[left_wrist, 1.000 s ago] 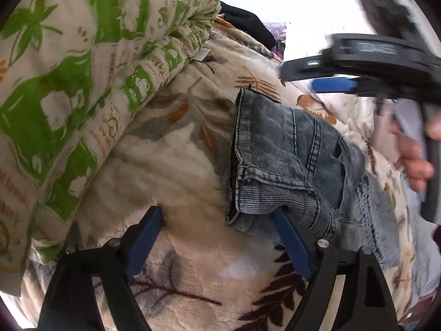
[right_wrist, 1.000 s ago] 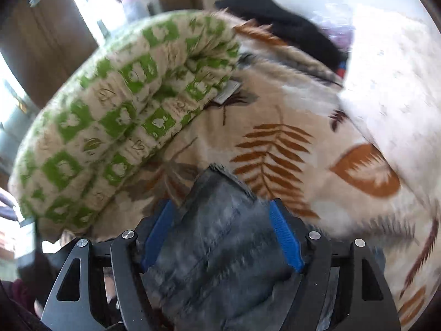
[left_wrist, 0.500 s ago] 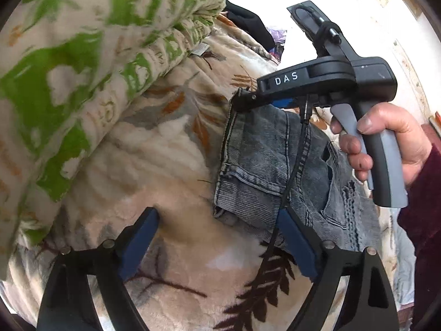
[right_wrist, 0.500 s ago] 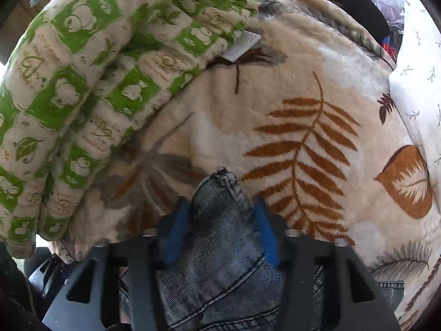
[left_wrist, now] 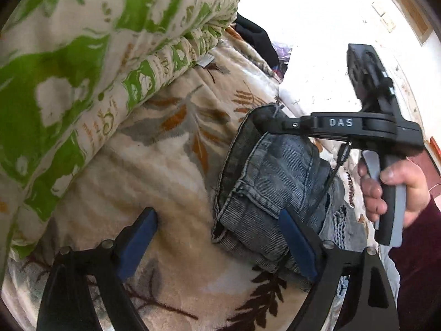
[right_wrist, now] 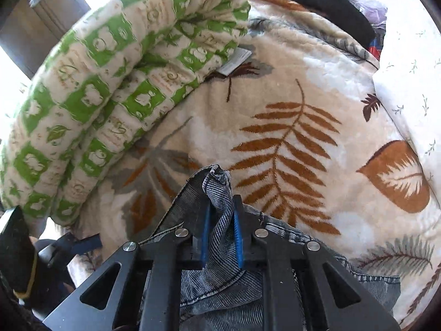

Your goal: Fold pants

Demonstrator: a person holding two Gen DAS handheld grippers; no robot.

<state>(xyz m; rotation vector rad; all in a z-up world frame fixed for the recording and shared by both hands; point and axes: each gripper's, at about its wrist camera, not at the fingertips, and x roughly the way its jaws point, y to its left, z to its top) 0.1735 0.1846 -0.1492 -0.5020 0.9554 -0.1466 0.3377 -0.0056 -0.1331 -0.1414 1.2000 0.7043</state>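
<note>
Grey-blue jeans [left_wrist: 270, 182] lie folded on a leaf-print blanket [left_wrist: 171, 165]. My left gripper [left_wrist: 216, 215] is open and straddles their near left corner, one blue pad over the denim and the other over bare blanket. At the far corner, my right gripper [left_wrist: 264, 118] is held by a person's hand [left_wrist: 391, 190]. In the right wrist view its jaws are closing, and the right gripper [right_wrist: 222, 215] pinches a bunched fold of the jeans [right_wrist: 217, 187] between its pads. That corner is lifted slightly off the blanket.
A rolled green-and-white quilt [right_wrist: 110, 82] lies along the left, close beside the jeans. Dark clothing [right_wrist: 325, 0] is heaped at the far end. A white sprigged sheet [right_wrist: 413, 88] covers the right. The blanket [right_wrist: 289, 138] stretches beyond the jeans.
The right gripper came down on the jeans' far corner and its jaws closed from wide apart onto the denim, bunching it. The left gripper stayed open and barely moved.
</note>
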